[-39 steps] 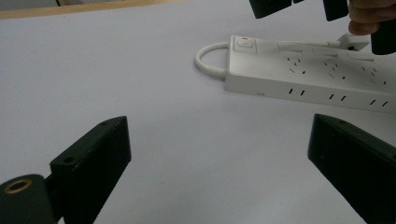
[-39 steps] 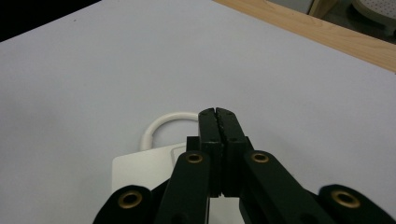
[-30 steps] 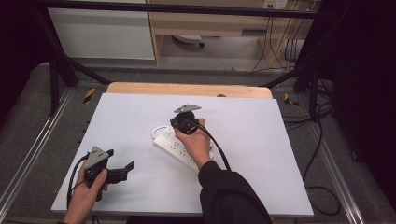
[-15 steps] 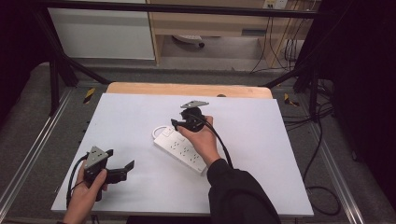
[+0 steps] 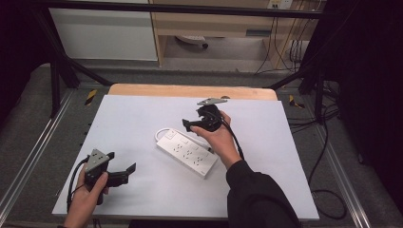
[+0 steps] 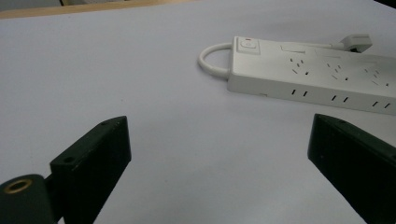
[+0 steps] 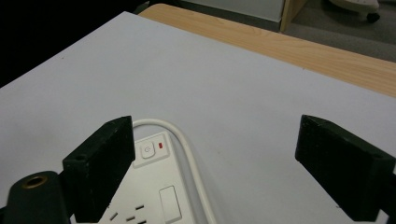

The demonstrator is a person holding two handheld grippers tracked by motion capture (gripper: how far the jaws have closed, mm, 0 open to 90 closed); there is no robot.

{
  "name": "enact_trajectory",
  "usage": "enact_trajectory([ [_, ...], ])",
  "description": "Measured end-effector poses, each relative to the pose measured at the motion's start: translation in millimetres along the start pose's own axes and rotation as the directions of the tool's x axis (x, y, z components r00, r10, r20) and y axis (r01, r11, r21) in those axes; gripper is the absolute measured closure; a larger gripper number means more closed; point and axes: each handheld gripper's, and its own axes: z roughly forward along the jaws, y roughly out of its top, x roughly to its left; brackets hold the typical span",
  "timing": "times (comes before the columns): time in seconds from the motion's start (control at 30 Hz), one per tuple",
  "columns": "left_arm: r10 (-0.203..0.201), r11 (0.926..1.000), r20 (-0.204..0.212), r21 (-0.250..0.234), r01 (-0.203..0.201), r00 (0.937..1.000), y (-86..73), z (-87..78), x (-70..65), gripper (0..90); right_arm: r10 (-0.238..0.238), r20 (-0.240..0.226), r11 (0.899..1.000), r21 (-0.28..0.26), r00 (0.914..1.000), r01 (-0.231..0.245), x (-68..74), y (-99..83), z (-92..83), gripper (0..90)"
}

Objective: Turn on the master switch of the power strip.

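White plastic power strip (image 5: 187,152) with several sockets lies flat and slantwise near the middle of the pale grey worktop (image 5: 142,118); its switch with a small red mark (image 7: 154,148) sits at the far-left end, where a white cord (image 5: 161,132) loops out and runs along the strip's far side; a white plug (image 6: 356,42) rests at the cord's end beside the strip. Right hand-held gripper (image 5: 195,124) hovers just above that switch end, touching nothing; its black jaws have just been opening and now stand wide apart with nothing between them. Left hand-held gripper (image 5: 124,172) is held low near the worktop's front left corner, well apart from the strip, its jaws likewise spread wide and empty, pointing toward the strip. Nothing else lies on the worktop, so bare surface spreads on every side of the strip; a strip of light wood (image 5: 190,90) shows along the far edge; black frame bars (image 5: 62,66) and metal rails (image 5: 28,161) flank the sides; dark cables (image 5: 328,190) trail on the grey floor at the right.
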Motion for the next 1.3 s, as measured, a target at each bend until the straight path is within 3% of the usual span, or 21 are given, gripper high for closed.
enact_trajectory([
  [0.57,-0.009,1.0000,-0.010,0.001,0.009,0.9999,-0.4,-1.0,1.2,6.0,0.008,-0.004,0.996,-0.092,1.0000,-0.008,-30.4,-4.0,-54.7,7.9],
  [0.93,-0.012,0.9999,-0.013,0.001,0.012,0.9998,-0.7,-1.2,1.9,5.9,0.017,0.038,0.991,-0.130,0.9991,-0.012,-52.7,-20.4,-90.1,10.3],
  [1.3,-0.012,0.9999,-0.015,0.004,0.012,0.9998,-1.1,-1.8,2.7,6.0,0.055,0.068,0.973,-0.229,0.9962,-0.038,-71.6,-41.7,-123.0,9.0],
])
